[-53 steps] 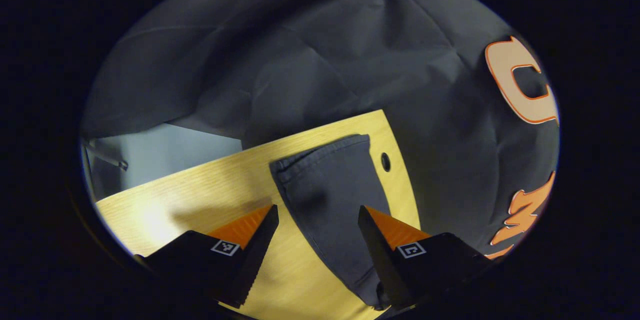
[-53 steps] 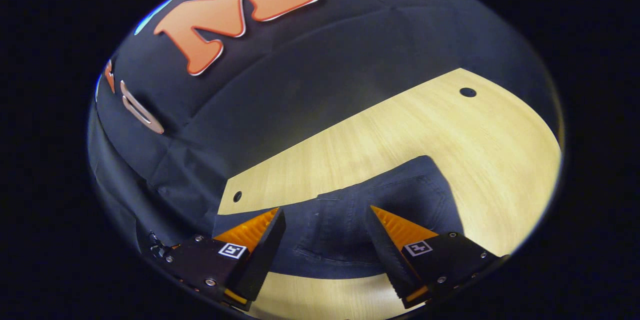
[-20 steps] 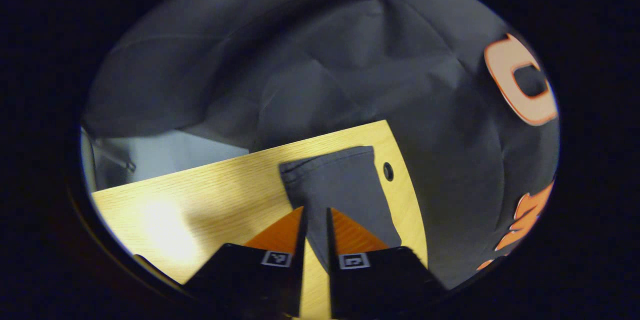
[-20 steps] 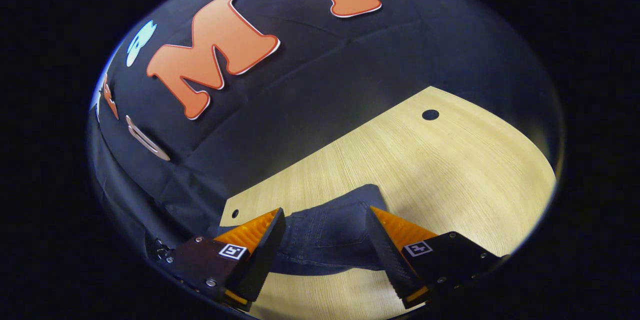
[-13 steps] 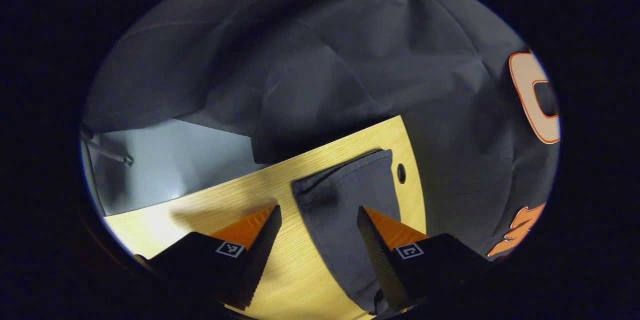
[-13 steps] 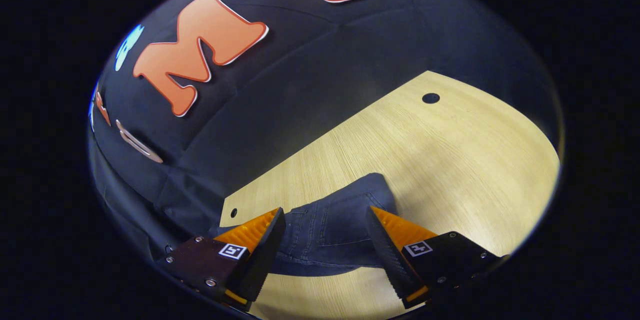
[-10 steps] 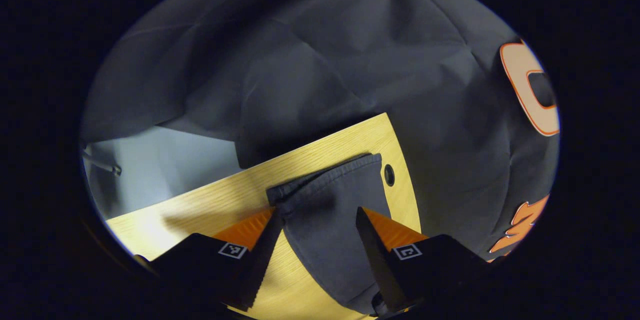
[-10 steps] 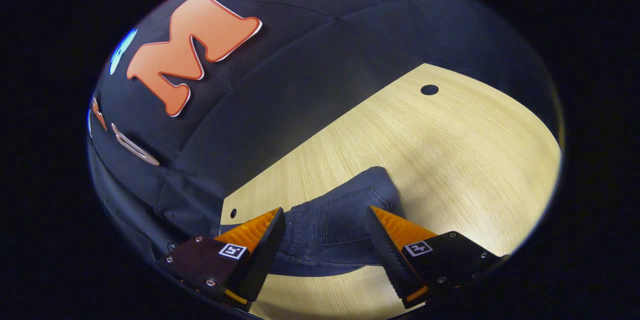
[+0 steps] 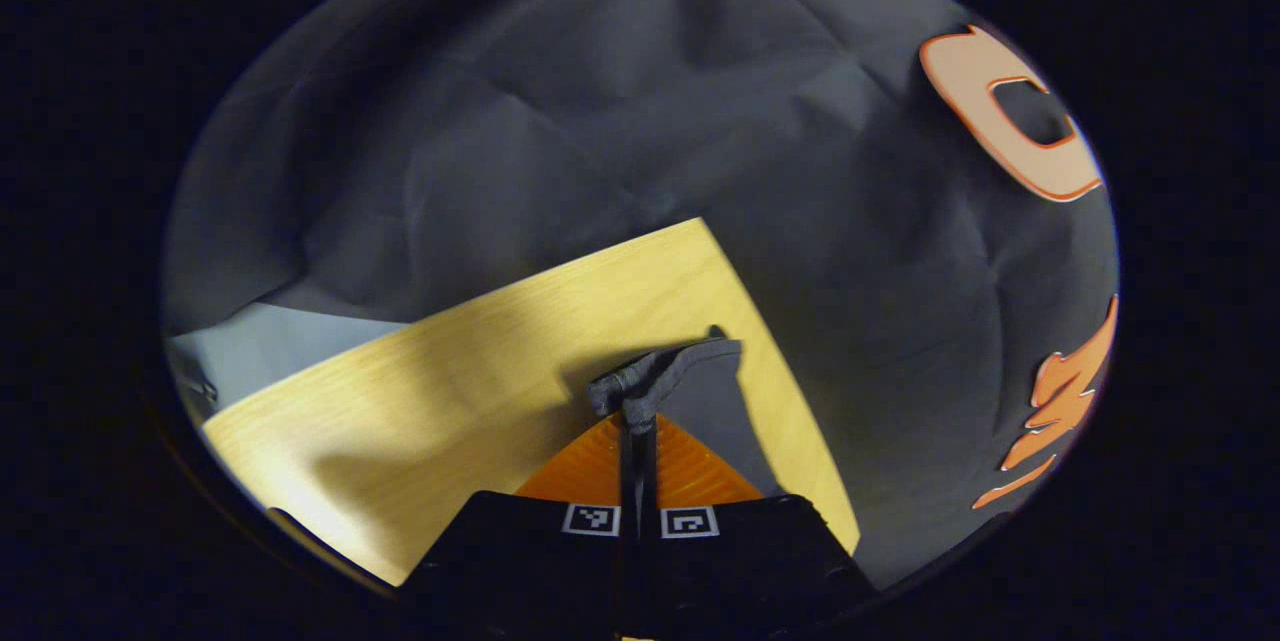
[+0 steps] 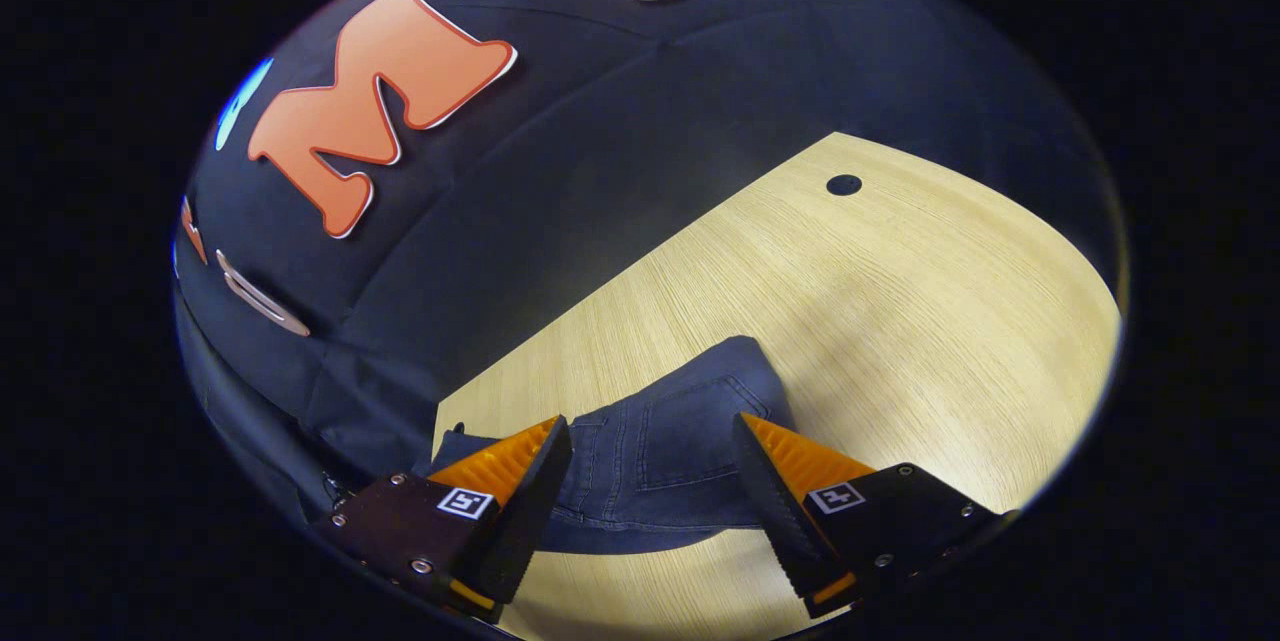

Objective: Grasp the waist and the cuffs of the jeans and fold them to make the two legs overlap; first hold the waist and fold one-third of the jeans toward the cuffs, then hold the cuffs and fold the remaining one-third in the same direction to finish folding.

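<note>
Cuff [image 9: 655, 373] clamped in left hand-held gripper [image 9: 637, 441]; right hand-held gripper [image 10: 650, 456], jaws apart over waist [image 10: 670, 441], should pinch before lifting from worktop [image 10: 900, 321].

The left gripper [image 9: 637, 426] is seen in the left gripper view with its fingers [image 9: 590, 466] brought together, only a thin dark slit left between them. A bunched edge of the jeans [image 9: 660, 371] is pinched at their tips and is raised off the surface below.

The right gripper [image 10: 650, 441] is seen in the right gripper view with its fingers [image 10: 520, 481] spread wide apart. It is angled downward and held just over the jeans [image 10: 670, 441], nothing being pressed between the fingers.
</note>
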Demonstrator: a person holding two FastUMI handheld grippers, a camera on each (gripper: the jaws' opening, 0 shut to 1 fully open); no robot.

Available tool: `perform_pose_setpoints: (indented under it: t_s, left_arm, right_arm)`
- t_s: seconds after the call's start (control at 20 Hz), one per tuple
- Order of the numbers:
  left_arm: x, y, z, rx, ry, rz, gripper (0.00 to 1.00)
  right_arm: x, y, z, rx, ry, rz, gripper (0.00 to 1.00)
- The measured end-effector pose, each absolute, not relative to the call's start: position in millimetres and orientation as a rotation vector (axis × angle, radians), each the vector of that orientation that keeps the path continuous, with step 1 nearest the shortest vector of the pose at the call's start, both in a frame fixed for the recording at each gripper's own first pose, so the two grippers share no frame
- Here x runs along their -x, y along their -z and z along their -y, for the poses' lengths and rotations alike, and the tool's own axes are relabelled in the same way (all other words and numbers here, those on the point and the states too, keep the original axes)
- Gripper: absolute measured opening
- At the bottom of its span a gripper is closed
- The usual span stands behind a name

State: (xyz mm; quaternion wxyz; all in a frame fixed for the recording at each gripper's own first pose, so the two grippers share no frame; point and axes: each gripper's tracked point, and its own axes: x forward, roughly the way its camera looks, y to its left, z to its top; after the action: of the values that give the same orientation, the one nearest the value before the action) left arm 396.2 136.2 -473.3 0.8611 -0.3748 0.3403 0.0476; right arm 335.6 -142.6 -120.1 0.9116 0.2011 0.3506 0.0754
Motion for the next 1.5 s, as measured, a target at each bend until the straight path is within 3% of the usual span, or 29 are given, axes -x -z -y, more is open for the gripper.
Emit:
perform_pose_setpoints:
  t_s: [0.45,0.85,1.0,1.15,1.3,1.4,1.5]
  left_arm:
    - [-353,356,55,0.696,0.208,-0.654,0.01]
    - [-283,306,260,0.612,0.442,-0.677,0.00]
    - [-250,324,335,0.584,0.501,-0.733,0.00]
    - [-192,407,428,0.449,0.555,-0.911,0.00]
    - [-144,485,440,0.194,0.506,-1.024,0.01]
    - [-132,500,431,0.116,0.467,-1.050,0.01]
    - [-130,493,437,0.110,0.515,-1.054,0.04]
  right_arm:
    - [-325,74,180,-0.372,-0.214,-0.619,0.99]
    - [-307,57,245,-0.407,-0.226,-0.578,0.98]
    - [-301,57,268,-0.433,-0.227,-0.577,0.98]
    - [-296,66,300,-0.425,-0.208,-0.589,0.99]
    - [-295,73,311,-0.412,-0.205,-0.610,0.98]
    - [-298,75,311,-0.399,-0.209,-0.611,0.98]
    - [-298,77,309,-0.391,-0.212,-0.612,0.98]
